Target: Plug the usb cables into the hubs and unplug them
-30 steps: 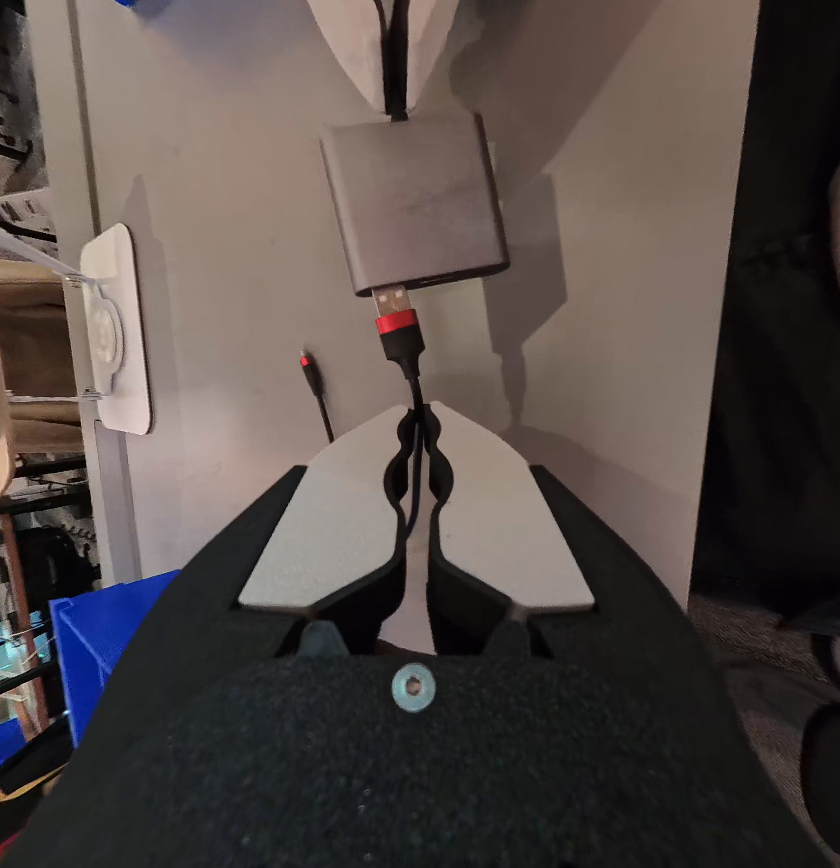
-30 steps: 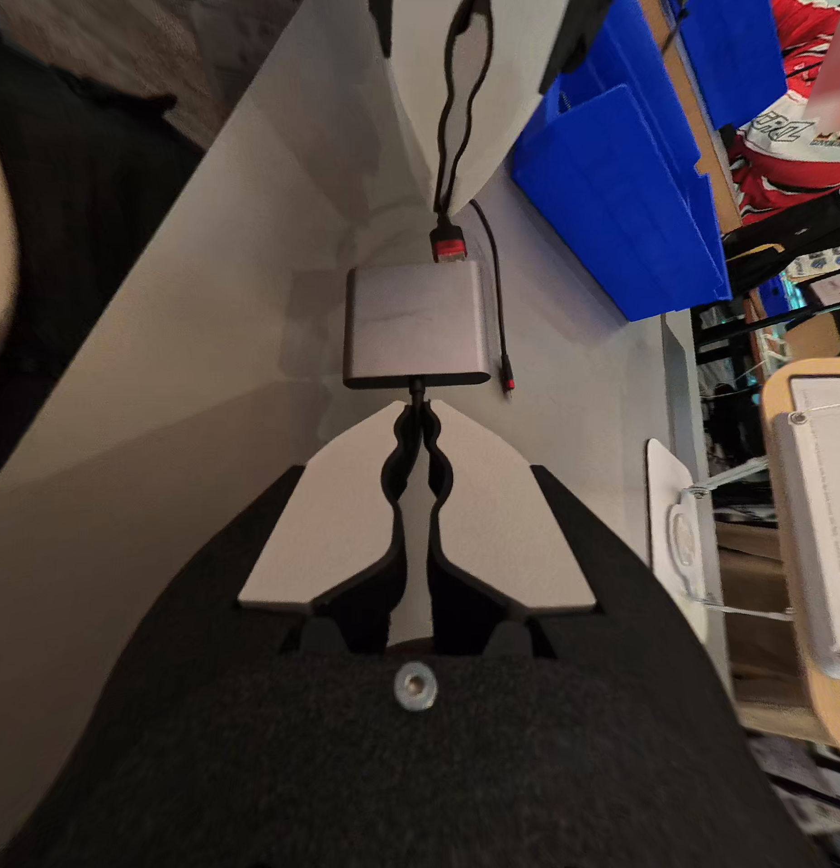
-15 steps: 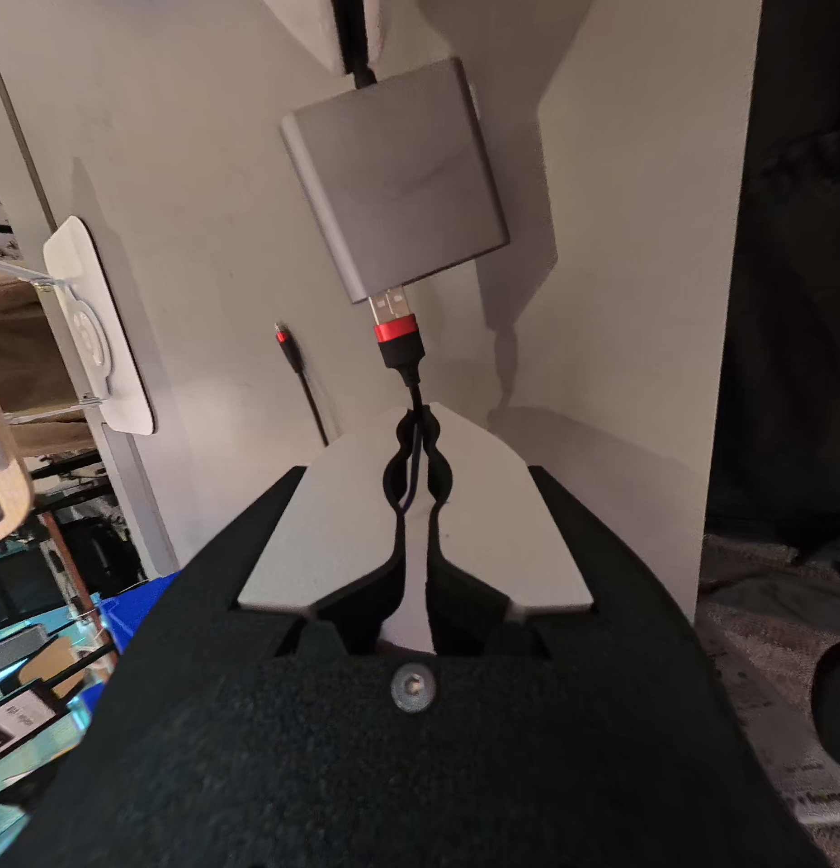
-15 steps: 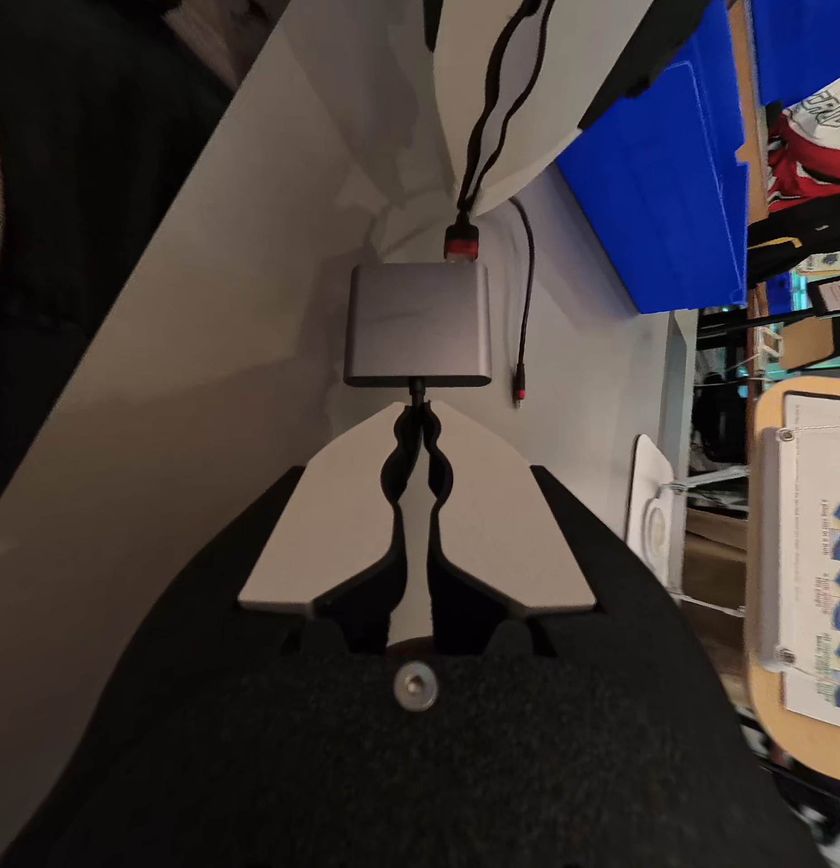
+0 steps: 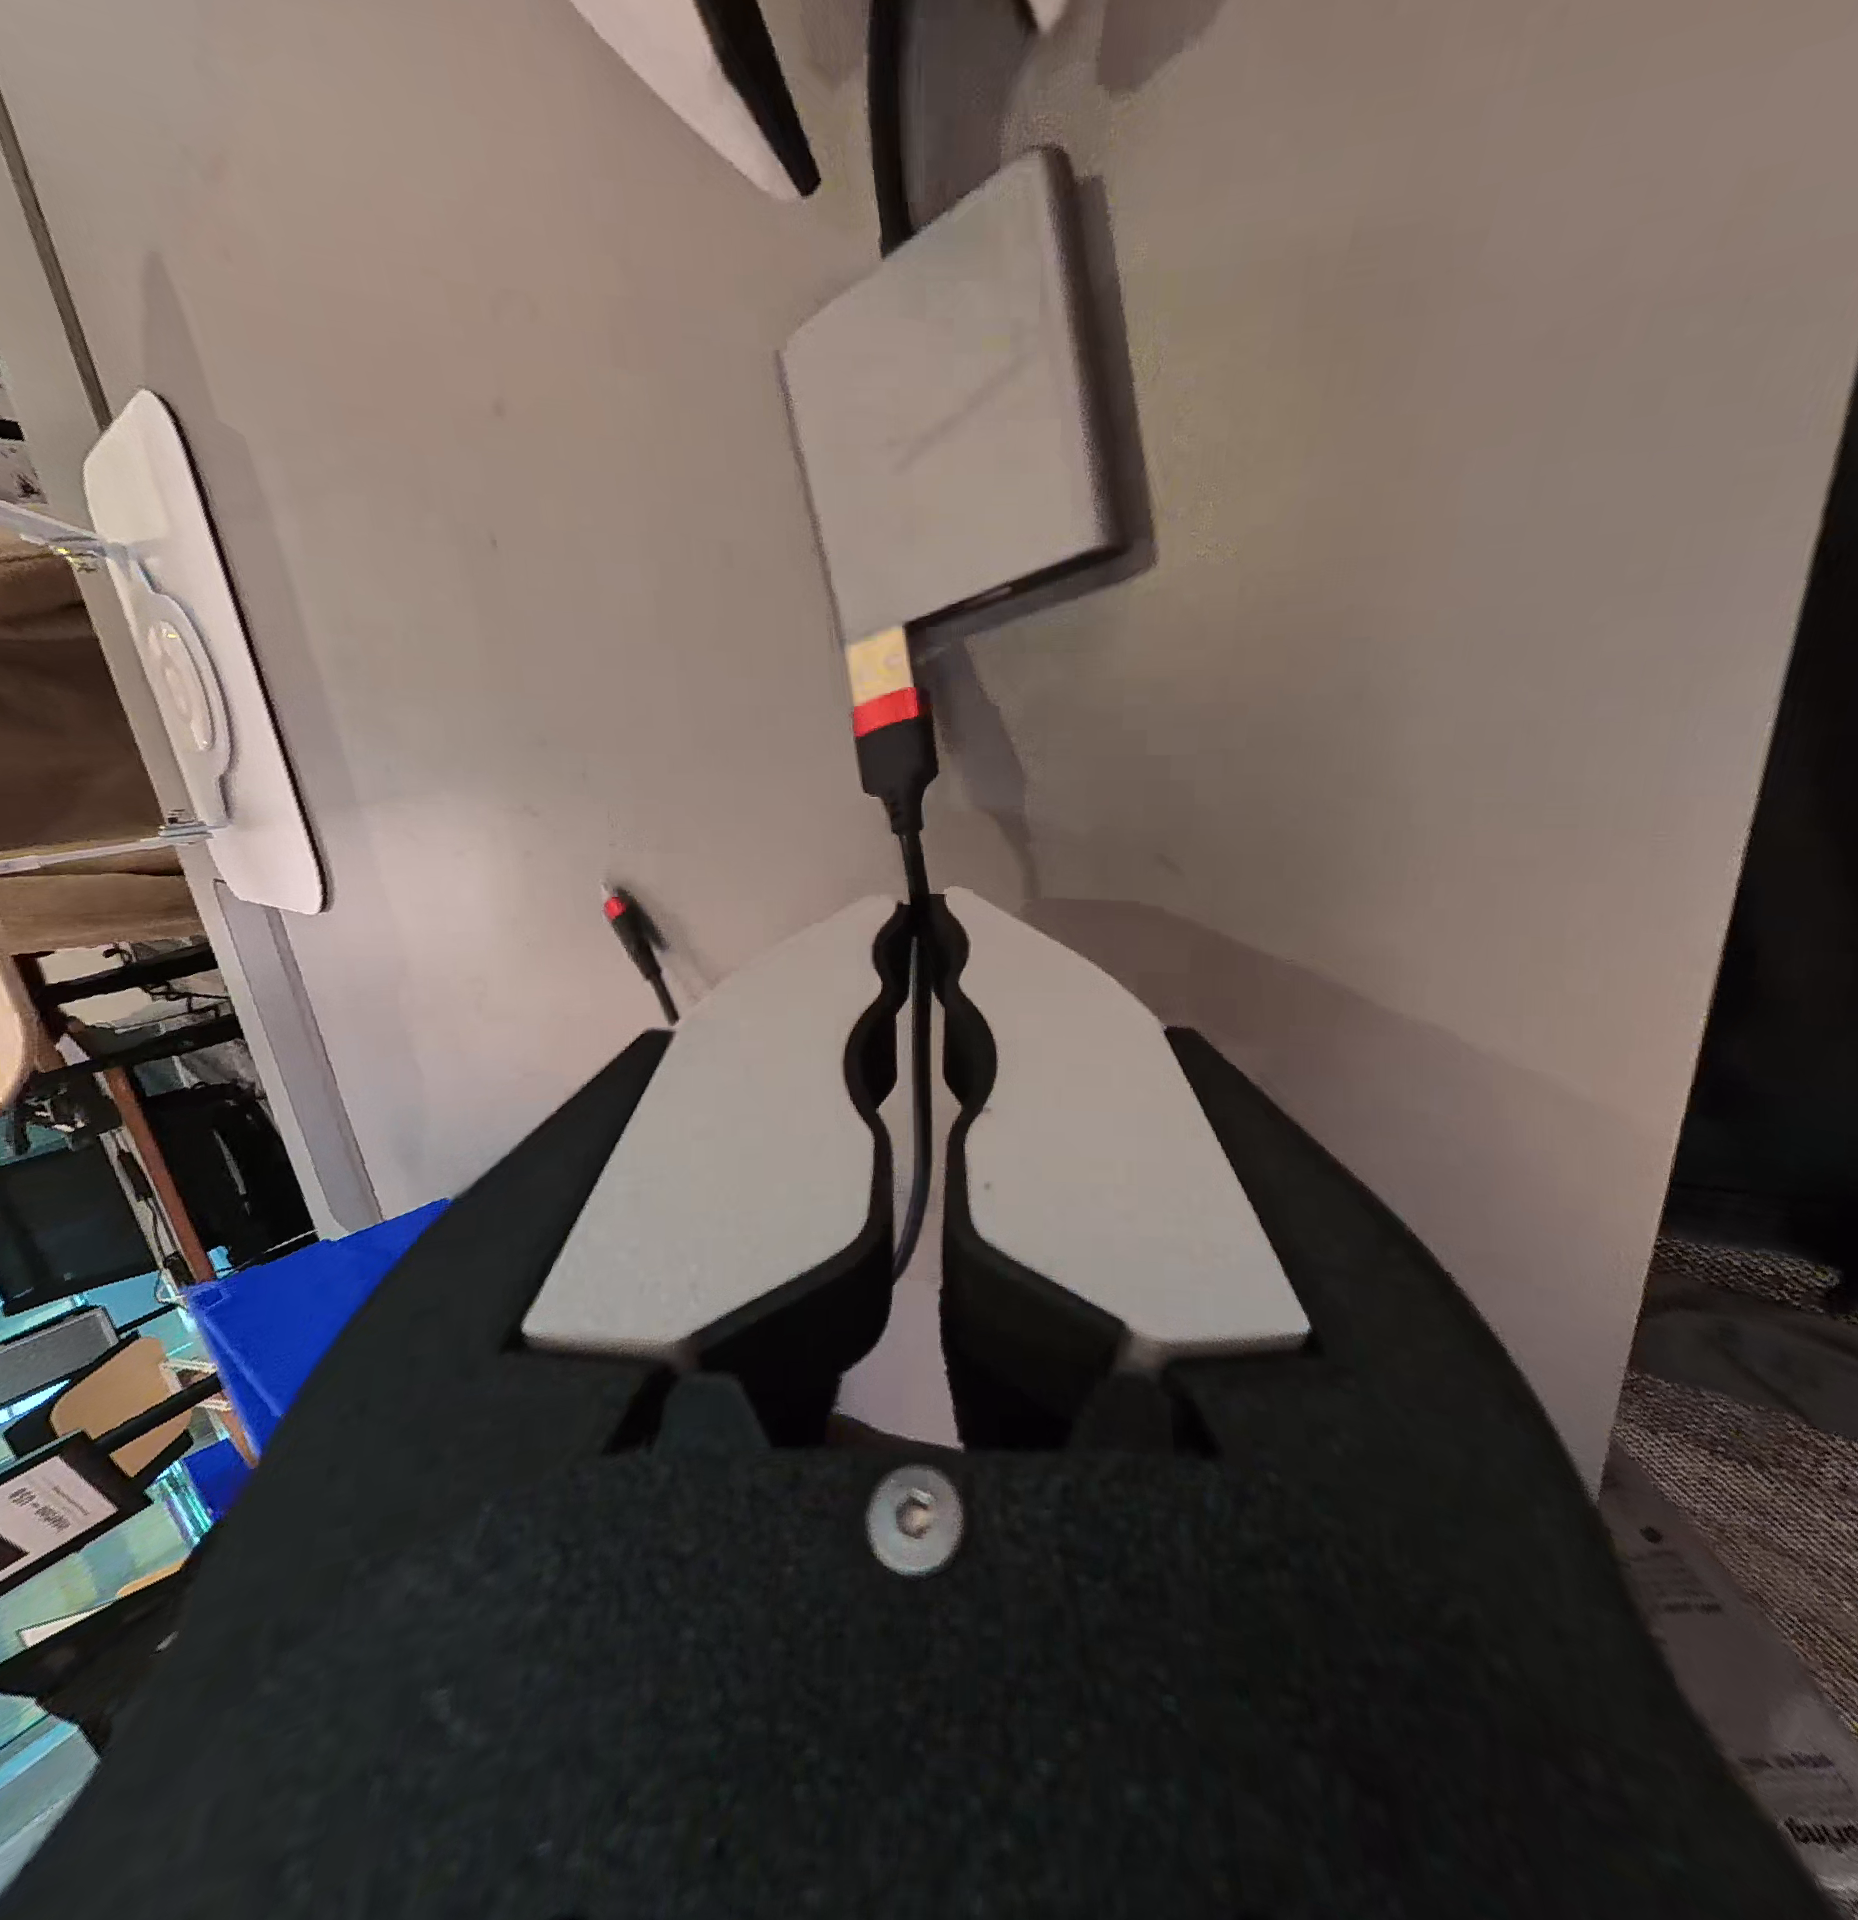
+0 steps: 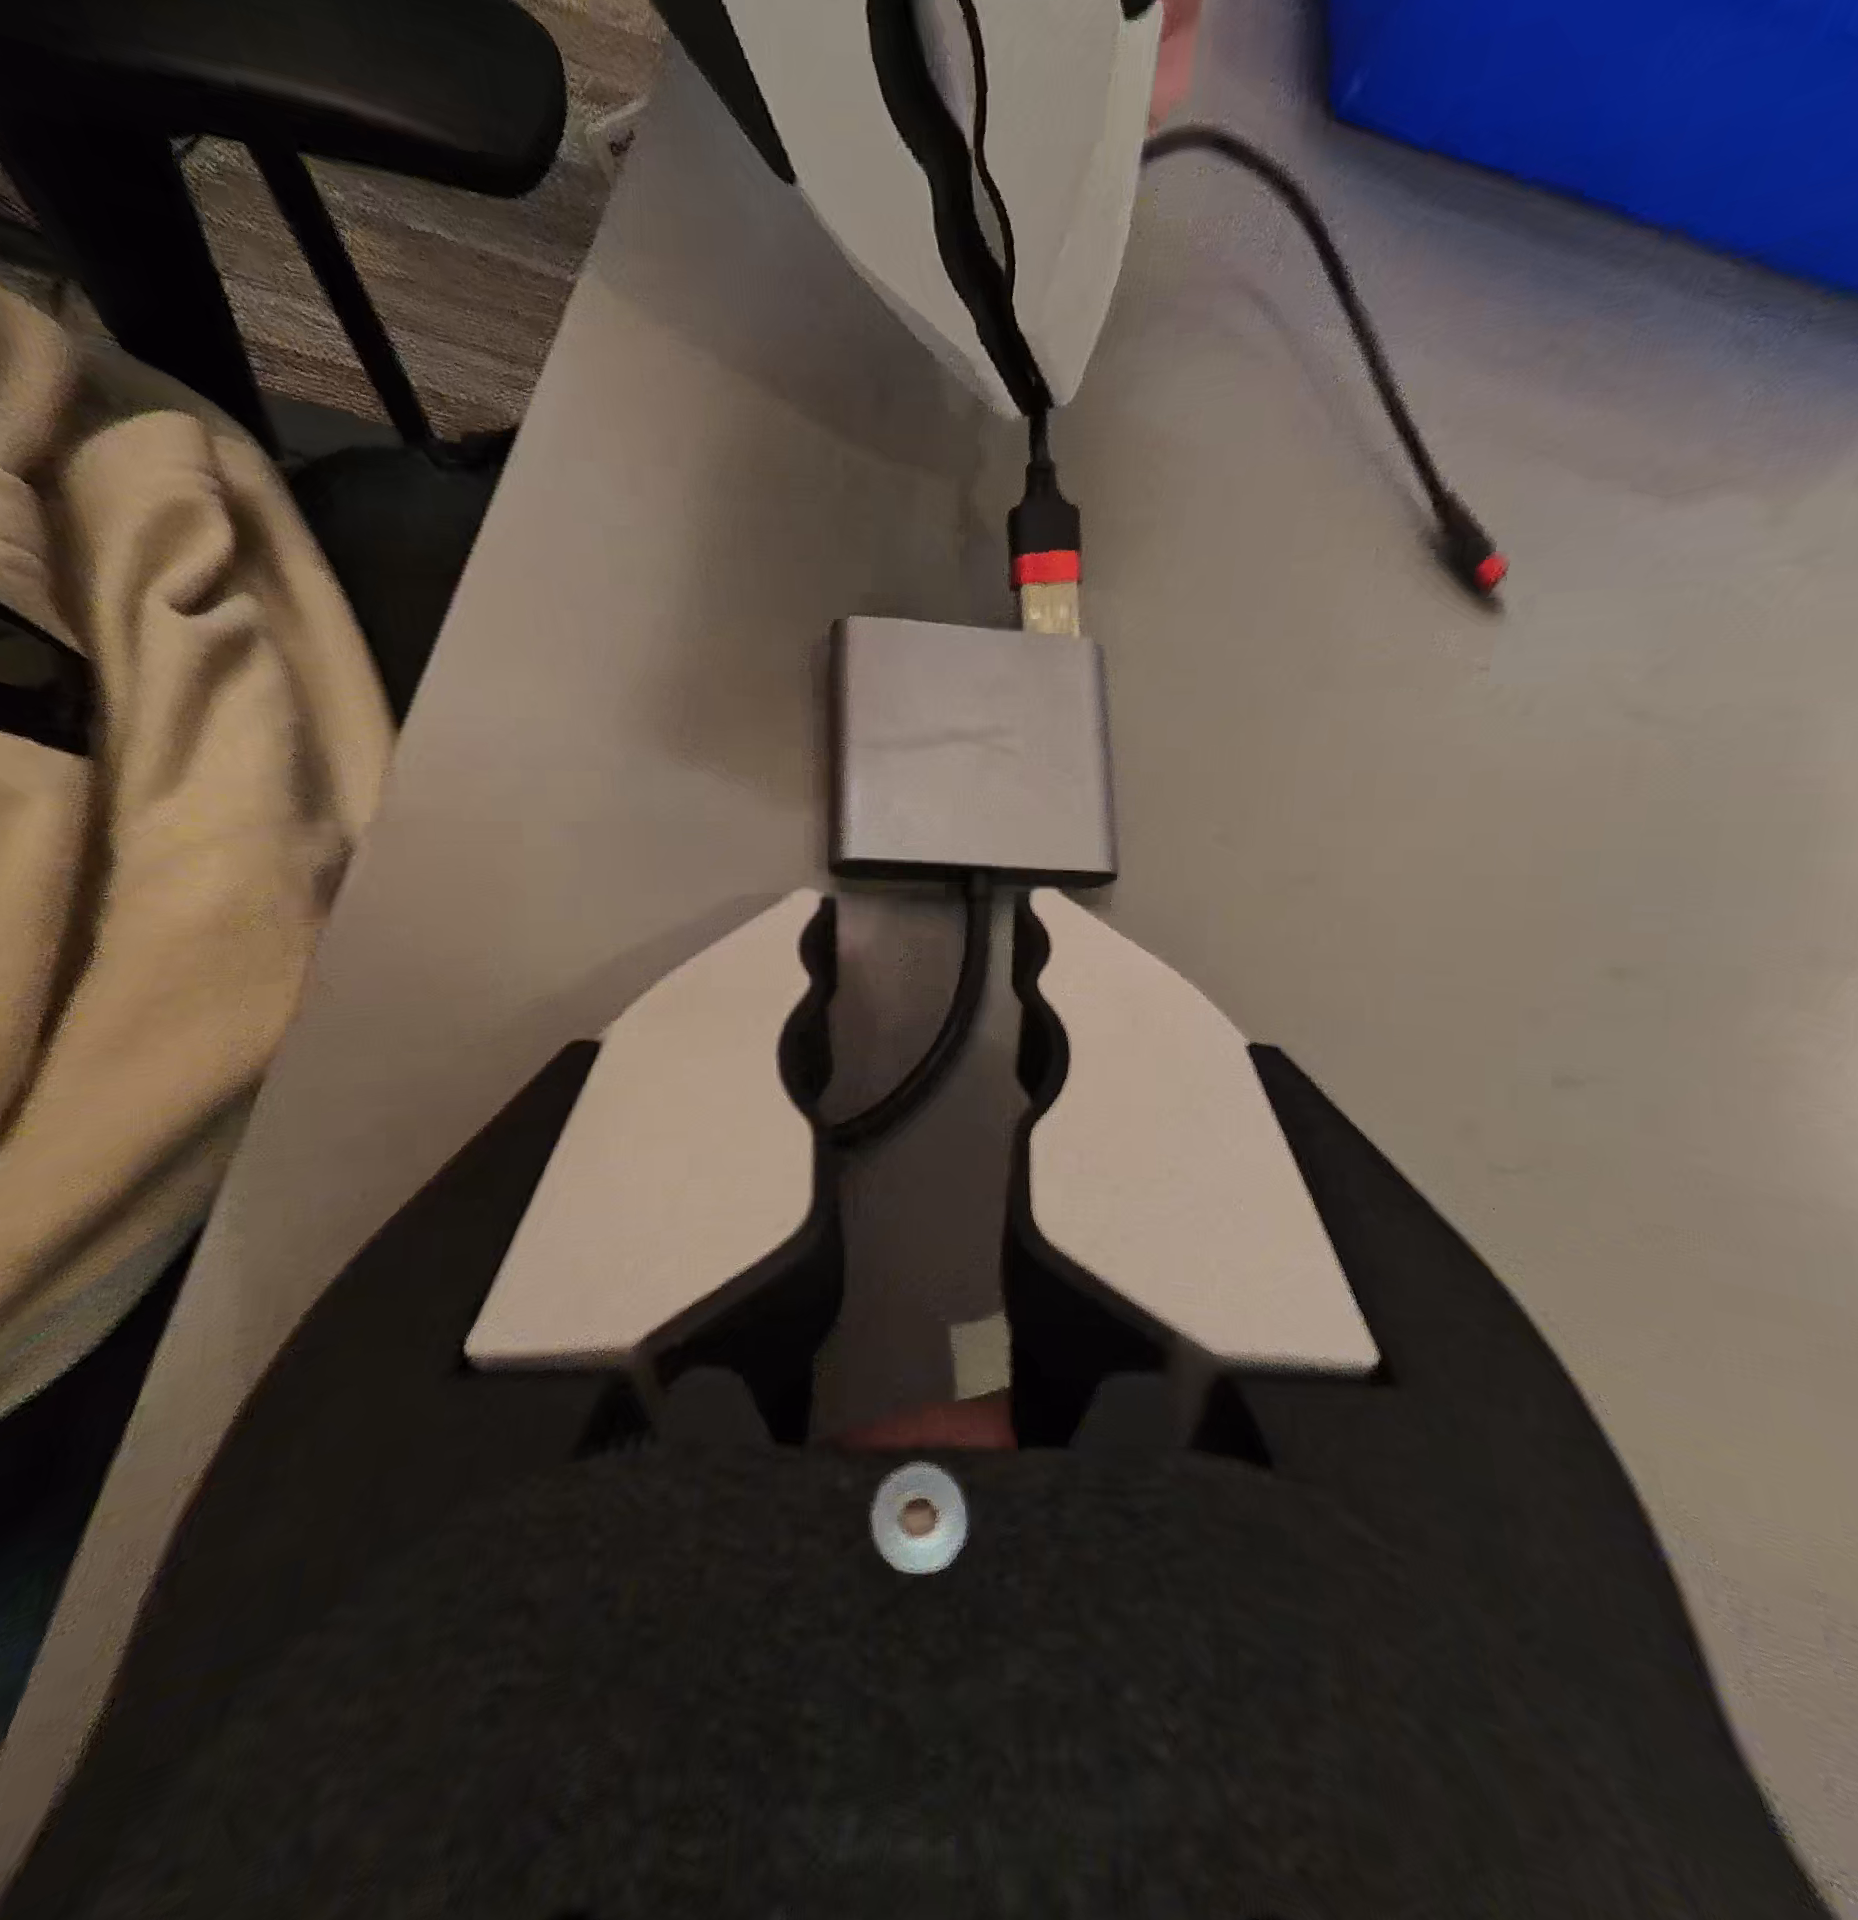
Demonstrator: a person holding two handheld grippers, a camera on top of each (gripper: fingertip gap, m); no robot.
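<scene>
Left wrist view: left gripper [image 5: 917,914] fingers pinch the USB cable [image 5: 912,1039]; right gripper [image 6: 925,914] fingers parted; no legible branding.

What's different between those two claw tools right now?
The left gripper has its jaws shut on the black USB cable behind its red-collared plug. The right gripper has its jaws apart, the hub's short cord loose between them. The left faces the hub's port edge, the right its cord edge. Both have white fingers on black bodies.
</scene>
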